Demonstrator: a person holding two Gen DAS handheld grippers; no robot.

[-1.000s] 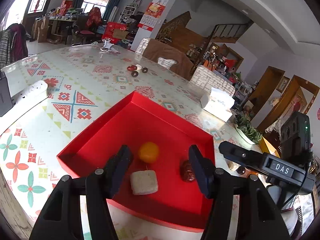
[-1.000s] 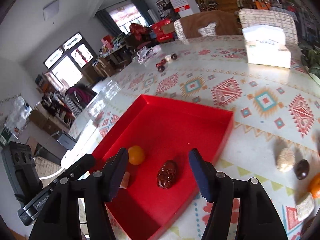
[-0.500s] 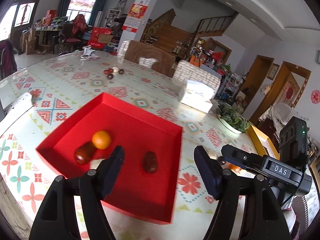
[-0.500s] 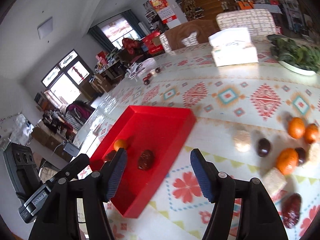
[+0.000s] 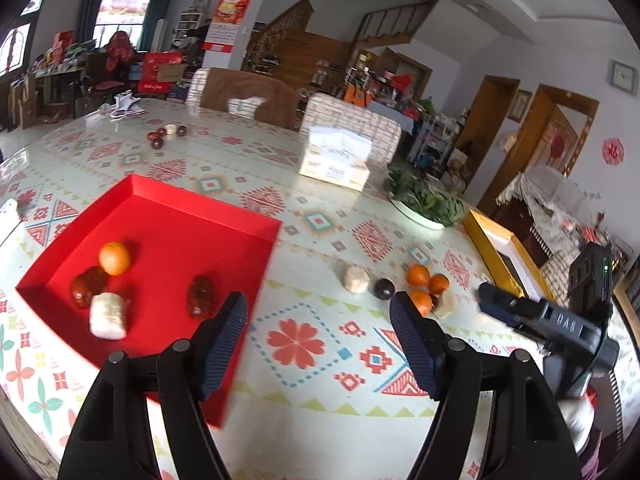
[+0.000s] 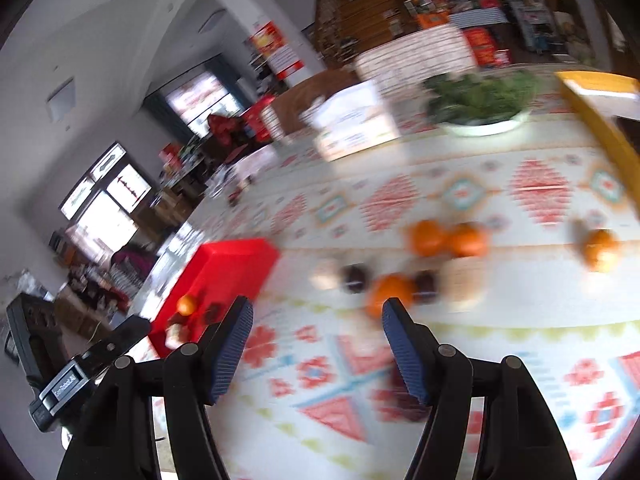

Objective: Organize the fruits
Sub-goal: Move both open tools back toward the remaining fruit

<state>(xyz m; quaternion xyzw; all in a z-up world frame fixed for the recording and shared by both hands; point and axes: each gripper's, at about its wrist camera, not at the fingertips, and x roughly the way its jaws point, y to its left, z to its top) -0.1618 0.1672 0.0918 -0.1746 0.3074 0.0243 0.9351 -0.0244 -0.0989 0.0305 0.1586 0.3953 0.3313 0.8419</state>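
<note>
A red tray (image 5: 172, 216) lies at the left and holds an orange (image 5: 114, 258), two red dates (image 5: 201, 294) and a white block (image 5: 107, 315). My left gripper (image 5: 318, 320) hangs open above the patterned tablecloth just right of the tray, with nothing between its fingers. Beyond it sit loose oranges (image 5: 424, 284), a dark plum (image 5: 384, 288) and a beige ball (image 5: 356, 279). The right wrist view is blurred. My right gripper (image 6: 316, 328) is open and empty, with oranges (image 6: 428, 237) and dark fruits (image 6: 354, 278) ahead and the tray (image 6: 224, 276) to the left.
A tissue box (image 5: 336, 160), a bowl of greens (image 5: 424, 204) and a yellow box (image 5: 500, 248) stand further back and right. A small group of dark fruits (image 5: 164, 136) lies far across the table. Chairs line the far edge.
Both grippers have swung right, off the tray and towards the loose fruits. The left jaws have widened, and the white block that lay between them now rests in the tray.
</note>
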